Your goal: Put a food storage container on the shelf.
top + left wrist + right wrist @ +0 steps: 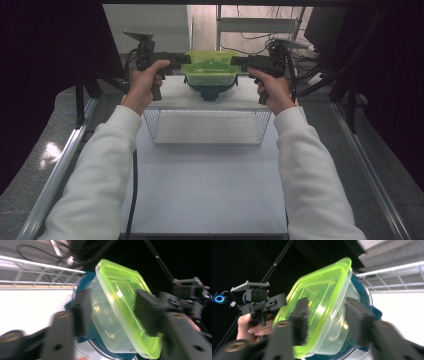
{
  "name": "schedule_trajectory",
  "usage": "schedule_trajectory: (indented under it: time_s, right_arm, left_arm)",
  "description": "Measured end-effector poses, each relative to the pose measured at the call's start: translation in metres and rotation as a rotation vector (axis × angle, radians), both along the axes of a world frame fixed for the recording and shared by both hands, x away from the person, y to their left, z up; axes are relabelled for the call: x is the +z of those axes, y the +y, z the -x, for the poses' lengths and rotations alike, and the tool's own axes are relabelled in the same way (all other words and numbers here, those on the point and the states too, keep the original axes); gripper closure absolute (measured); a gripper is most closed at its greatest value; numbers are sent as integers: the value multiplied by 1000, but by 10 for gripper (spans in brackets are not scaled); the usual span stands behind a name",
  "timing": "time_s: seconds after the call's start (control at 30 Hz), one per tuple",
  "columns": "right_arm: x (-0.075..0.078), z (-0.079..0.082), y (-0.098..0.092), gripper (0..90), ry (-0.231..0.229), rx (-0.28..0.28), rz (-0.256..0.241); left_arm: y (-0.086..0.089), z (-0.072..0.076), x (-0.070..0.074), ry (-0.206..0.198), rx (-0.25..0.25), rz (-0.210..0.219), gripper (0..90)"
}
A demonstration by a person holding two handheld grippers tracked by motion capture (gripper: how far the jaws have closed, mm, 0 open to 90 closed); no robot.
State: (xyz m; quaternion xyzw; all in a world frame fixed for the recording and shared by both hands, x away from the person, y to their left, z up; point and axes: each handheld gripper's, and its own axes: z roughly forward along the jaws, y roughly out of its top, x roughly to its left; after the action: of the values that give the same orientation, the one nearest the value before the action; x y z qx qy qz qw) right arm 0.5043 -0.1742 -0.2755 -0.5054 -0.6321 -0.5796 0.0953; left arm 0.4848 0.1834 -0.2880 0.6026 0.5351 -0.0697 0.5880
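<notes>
Presently, a clear container with green lid, nested on a blue bowl, is held above the wire basket, clamped at each end by left hand-held gripper and right hand-held gripper; judged light, stiff, slippery, best gripped at the rim.

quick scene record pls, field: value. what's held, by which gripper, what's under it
held item: clear container with a yellow-green lid, seated in a dark blue bowl-like piece
left gripper: clamped on the container's left end, jaws above and below the lid rim
right gripper: clamped on the right end the same way
height: lifted off the table, roughly level
below and nearer the person: wire basket, nothing visible inside
surface: white table
contents of container: looks empty
</notes>
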Motion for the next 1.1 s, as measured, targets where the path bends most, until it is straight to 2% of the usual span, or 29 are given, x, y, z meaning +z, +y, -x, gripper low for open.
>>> schedule_trajectory:
  time_s: [0.07, 0.1, 0.13, 0.17, 0.2, 0.27, 0.3, 0.33, 0.37, 0.4, 0.47, 0.5, 0.53, 0.57, 0.6, 0.63, 0.67, 0.7, 0.77, 0.8, 0.83, 0.87, 0.9, 0.93, 0.97, 1.0, 1.03, 1.1]
  right_arm:
    - [5, 6, -5, 368, -64, -31, 18]
    - [5, 6, -5, 368, -64, -31, 18]
    - [10, 14, -8, 341, -109, -22, 51]
    - [11, 17, -10, 330, -127, -20, 70]
    - [13, 22, -12, 321, -149, -16, 93]
    - [15, 32, -16, 309, -189, -4, 144]
    - [16, 39, -18, 304, -211, -3, 170]
    - [16, 45, -20, 300, -231, 3, 192]
    - [16, 45, -20, 300, -231, 3, 192]
    - [14, 59, -25, 288, -264, 18, 223]
    - [11, 72, -29, 283, -305, 36, 272]
    - [11, 72, -29, 283, -305, 36, 272]
    - [5, 85, -33, 273, -332, 45, 316]
    - [5, 85, -33, 273, -332, 45, 316]
    - [-3, 99, -37, 259, -350, 58, 341]
    - [-6, 105, -38, 252, -355, 67, 350]
    - [-12, 115, -40, 245, -362, 78, 366]
    - [-17, 123, -42, 242, -375, 82, 384]
    - [-25, 138, -46, 232, -396, 93, 408]
    - [-25, 138, -46, 232, -396, 93, 408]
    - [-32, 149, -49, 232, -416, 88, 420]
    - [-46, 166, -54, 229, -415, 92, 432]
    - [-46, 166, -54, 229, -415, 92, 432]
    - [-59, 176, -59, 227, -409, 89, 445]
    - [-59, 176, -59, 227, -409, 89, 445]
    - [-66, 182, -61, 227, -404, 91, 457]
    - [-84, 193, -66, 224, -387, 97, 484]
    - [-99, 201, -70, 224, -369, 95, 488]
  left_arm:
    - [3, 4, 3, -29, 20, -13, 310]
    - [5, 6, 4, -41, 25, -23, 310]
    - [7, 11, 6, -61, 29, -42, 309]
    - [9, 14, 7, -77, 29, -61, 308]
    - [13, 23, 8, -104, 27, -82, 301]
    - [18, 35, 7, -129, 18, -83, 289]
    - [18, 35, 7, -129, 18, -83, 285]
    - [20, 41, 6, -136, 18, -92, 281]
    - [22, 48, 5, -149, 20, -109, 281]
    - [24, 62, 1, -166, 25, -155, 278]
    - [26, 78, -5, -190, 15, -202, 272]
    - [26, 78, -5, -190, 15, -202, 271]
    - [27, 95, -14, -218, 7, -253, 270]
    - [27, 95, -14, -218, 7, -253, 269]
    - [28, 110, -24, -227, -5, -265, 266]
    - [28, 110, -24, -227, -5, -265, 266]
    - [28, 121, -32, -234, -14, -274, 266]
    - [27, 140, -44, -249, -18, -306, 267]
    - [25, 158, -57, -254, -39, -313, 268]
    - [25, 158, -57, -254, -39, -313, 268]
    - [23, 168, -65, -254, -48, -318, 268]
    - [22, 175, -71, -248, -58, -321, 268]
    - [21, 181, -75, -246, -64, -321, 268]
    - [20, 188, -81, -245, -66, -324, 270]
    - [19, 194, -87, -241, -73, -333, 270]
    - [17, 202, -96, -238, -85, -348, 269]
    - [15, 207, -103, -233, -92, -362, 270]
    - [11, 219, -123, -208, -116, -389, 269]
